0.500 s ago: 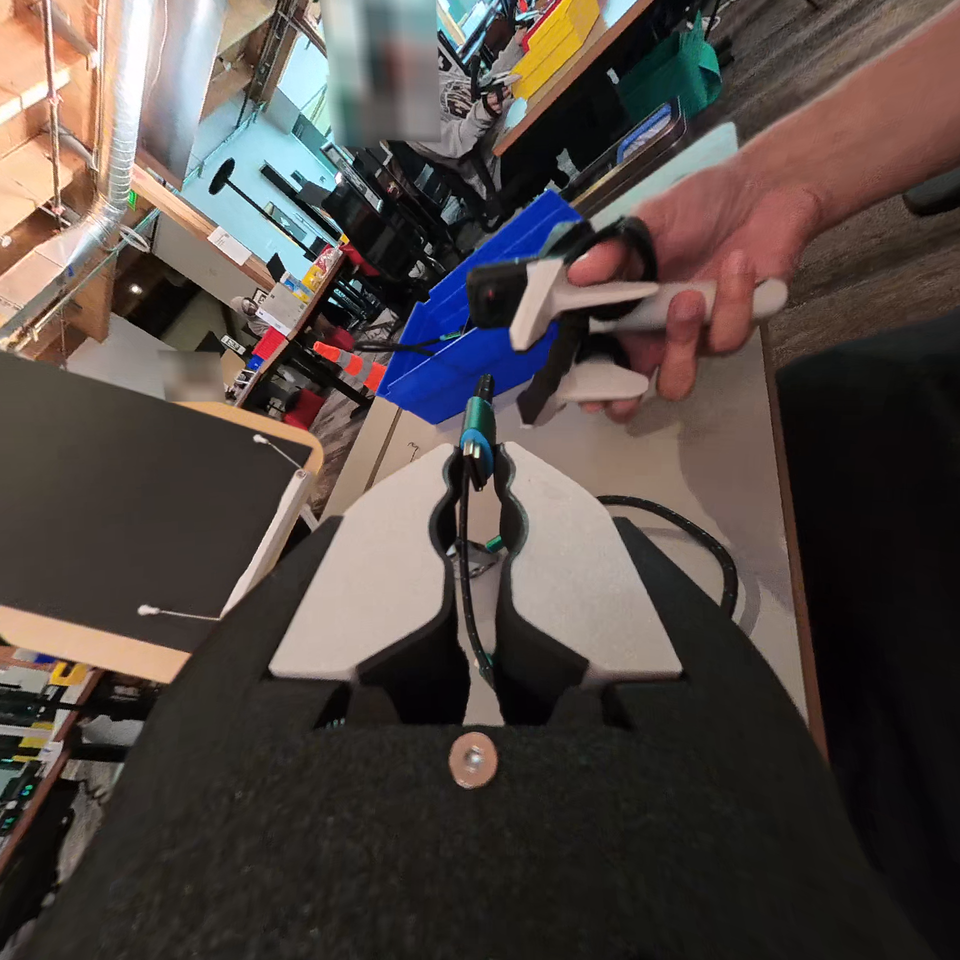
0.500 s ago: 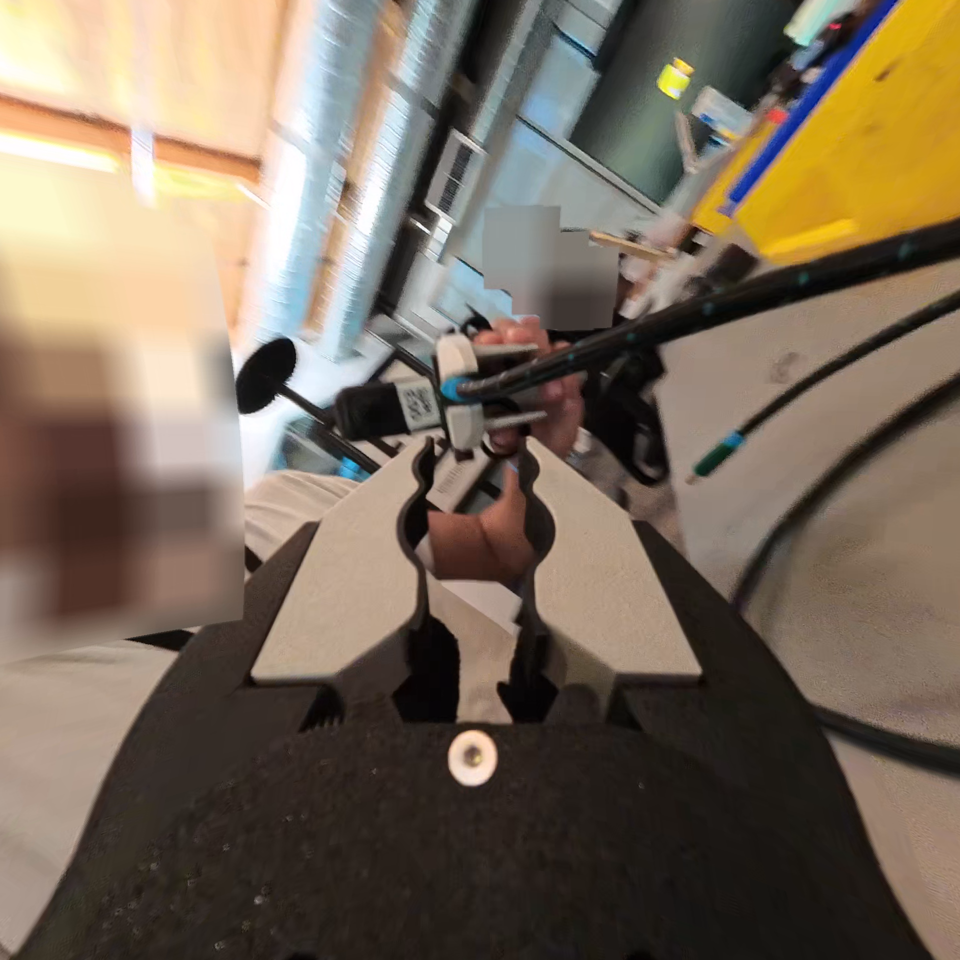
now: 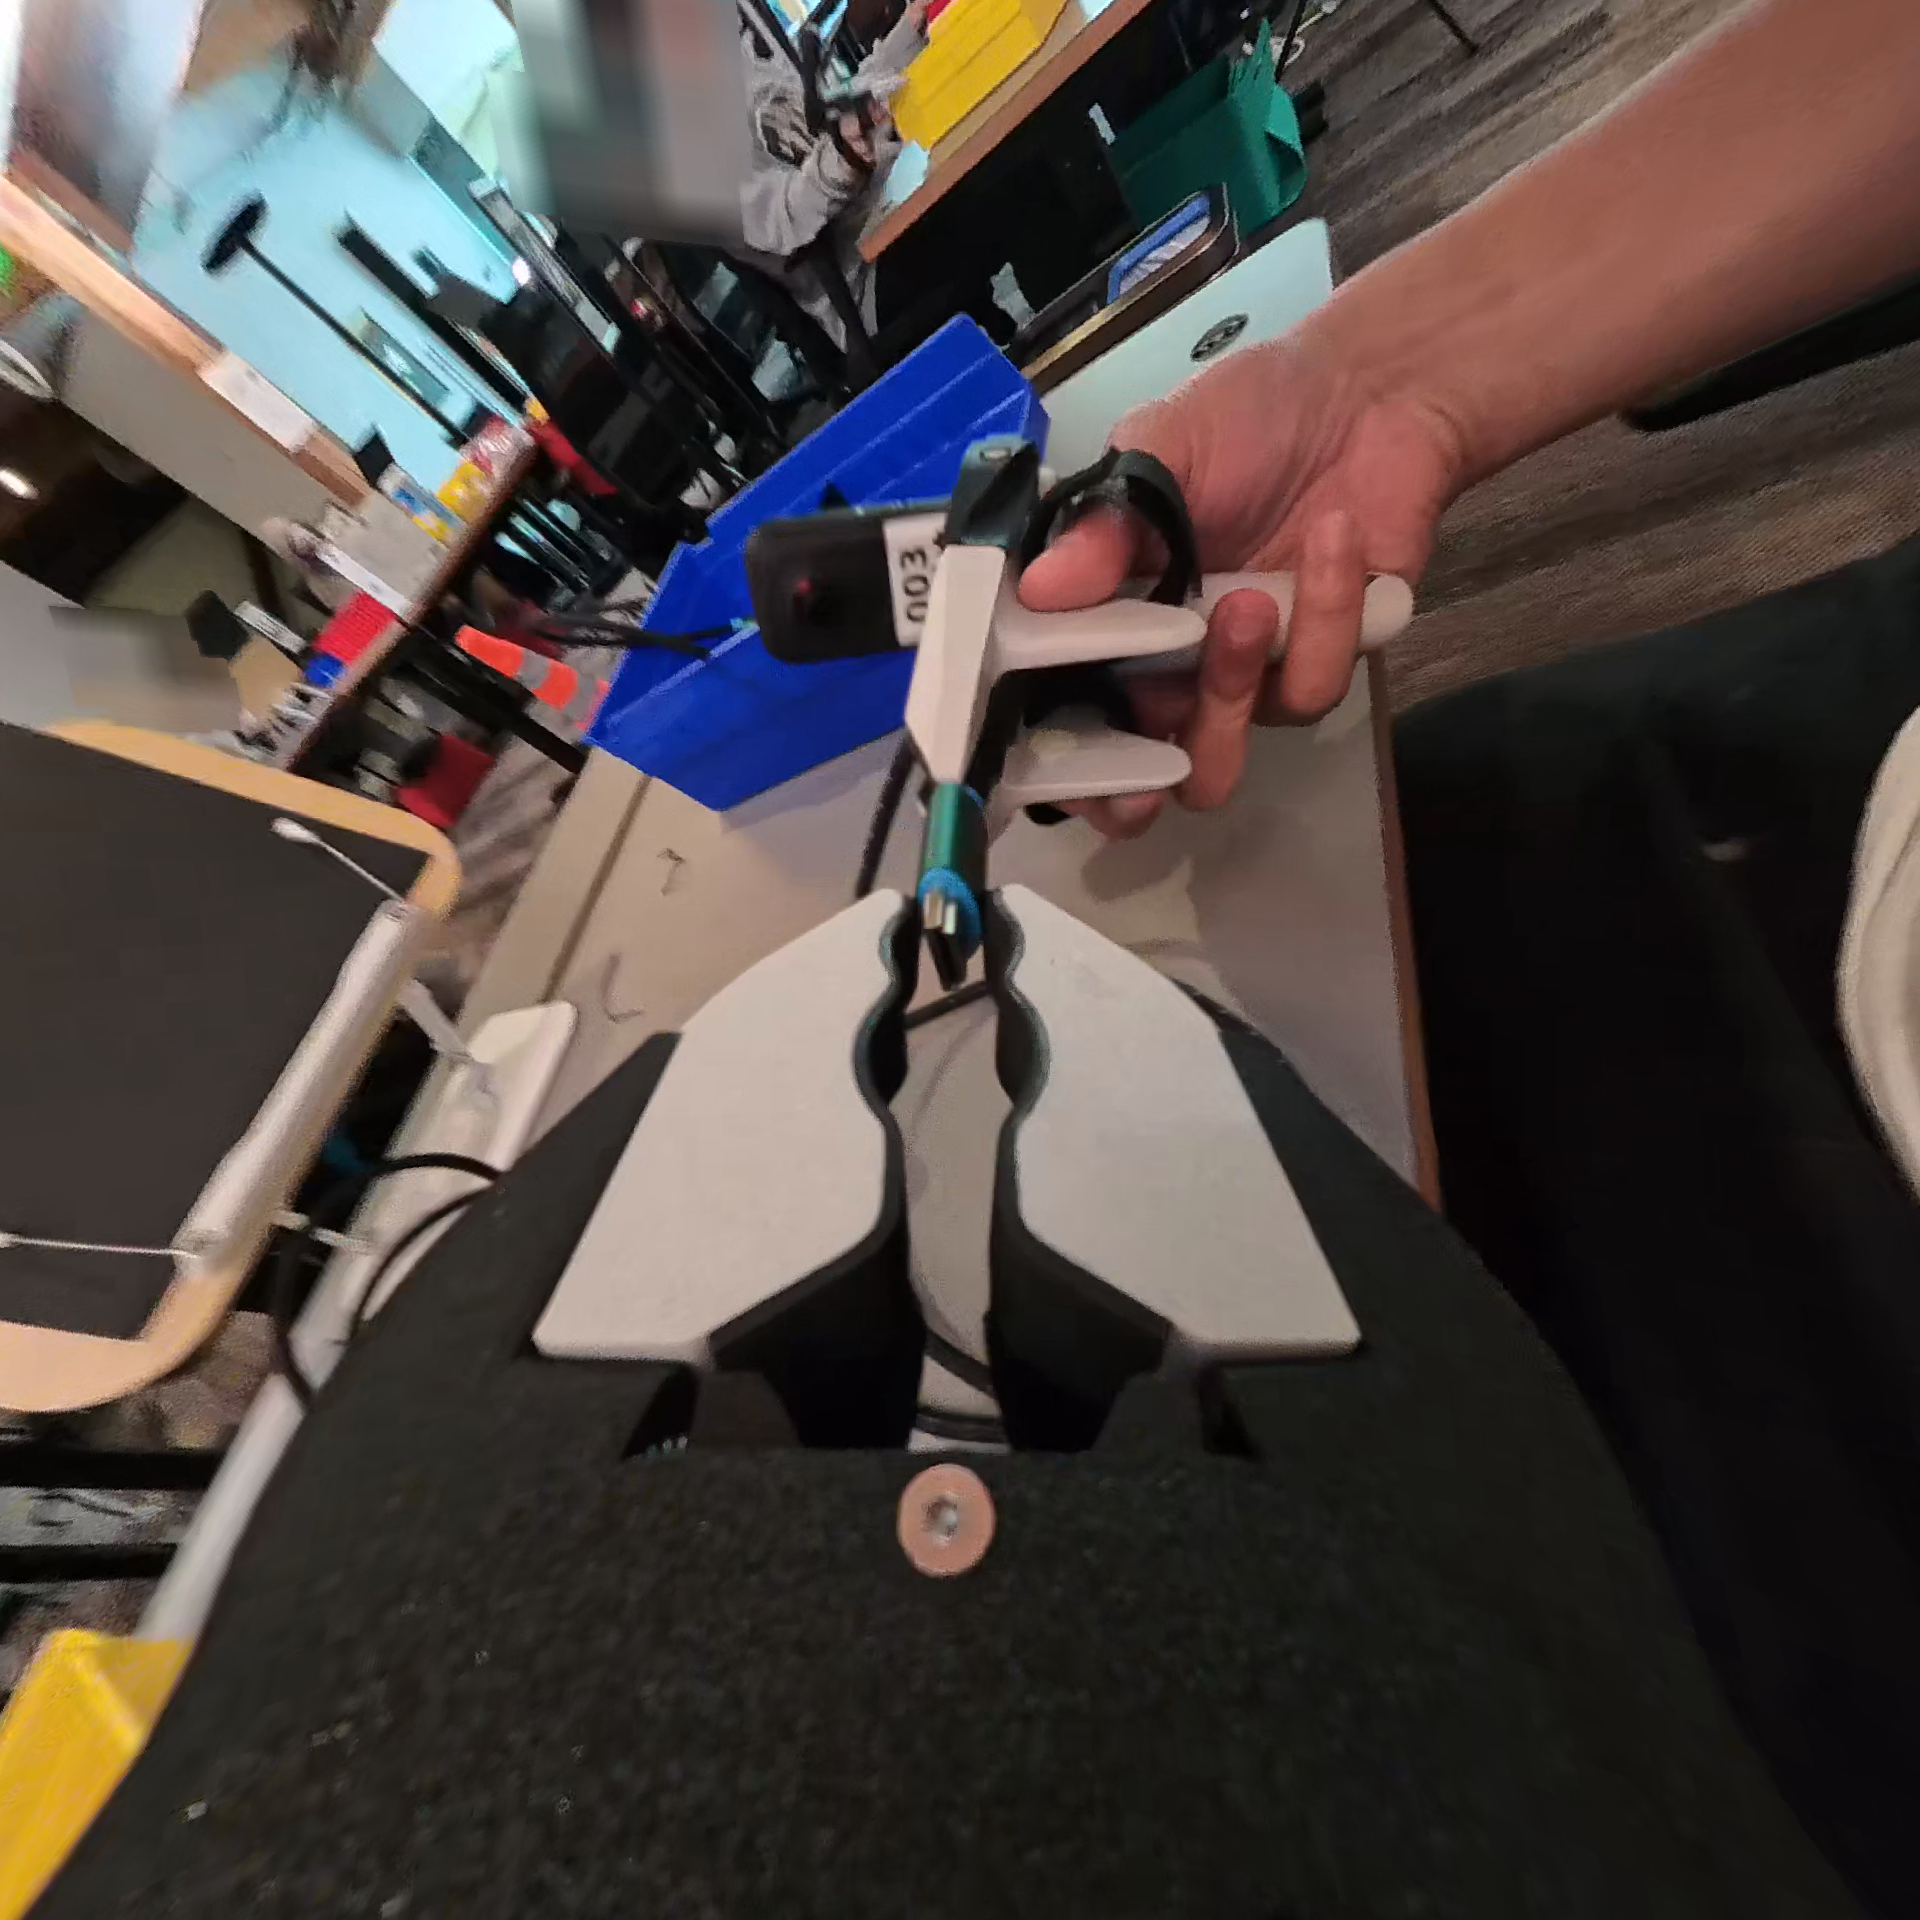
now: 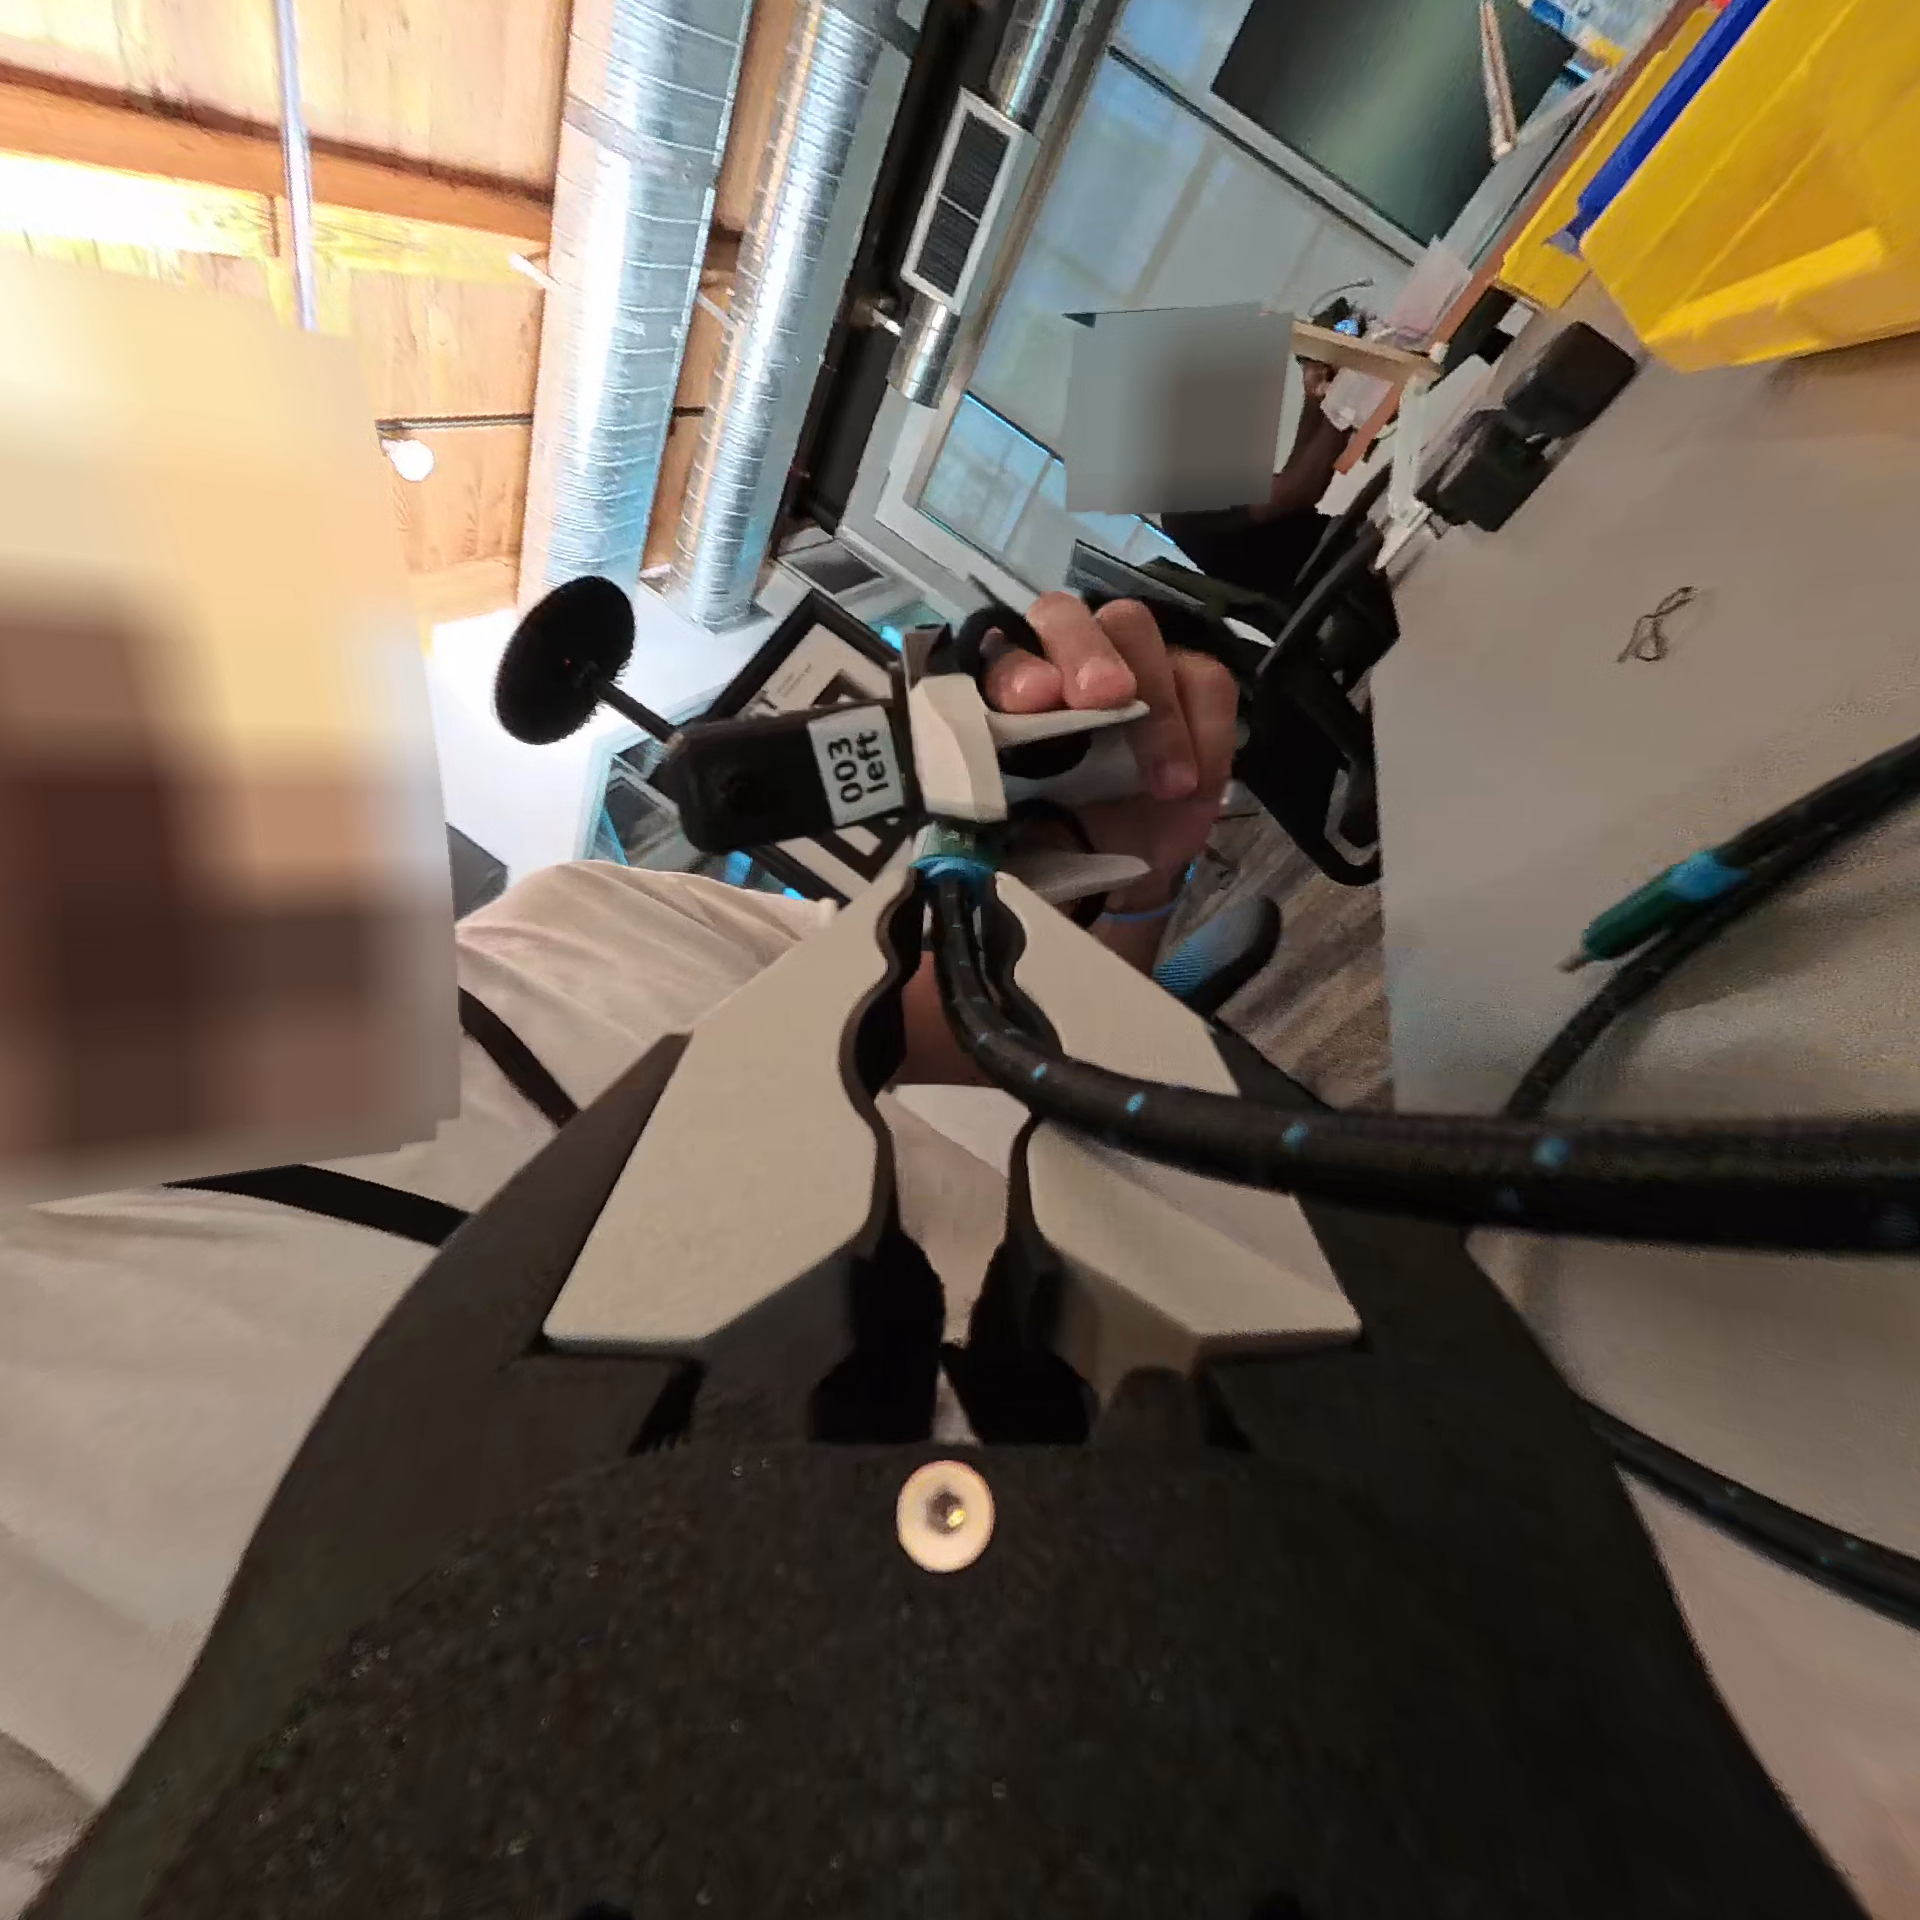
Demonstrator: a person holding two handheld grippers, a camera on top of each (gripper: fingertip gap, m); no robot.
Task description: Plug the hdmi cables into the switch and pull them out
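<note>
A green HDMI plug [image 3: 951, 842] with blue rings hangs in the air between both grippers. My left gripper [image 3: 945, 909] is shut on its near end, where the connector faces the camera. My right gripper [image 3: 951, 774], held by a hand, grips the far end. In the right wrist view my right gripper [image 4: 956, 894] is shut on the plug [image 4: 954, 847] where the black braided cable [image 4: 1351, 1153] leaves it. The left gripper [image 4: 961, 831] faces it there. A second green plug [image 4: 1652, 909] lies on the grey table [image 4: 1714, 727]. I cannot pick out the switch for certain.
A blue bin [image 3: 831, 582] stands on the table behind the grippers, yellow bins [image 4: 1766, 187] at its far side. A black box [image 4: 1507, 457] with cables sits at the table edge. A black-topped table [image 3: 156, 987] is to the left. More cable loops lie on the table. The tips of both grippers are at nearly the same place.
The right gripper has moved in to the left gripper and shut on the plug's cable end. Before, it was open and a short way off. The left gripper still holds the plug.
</note>
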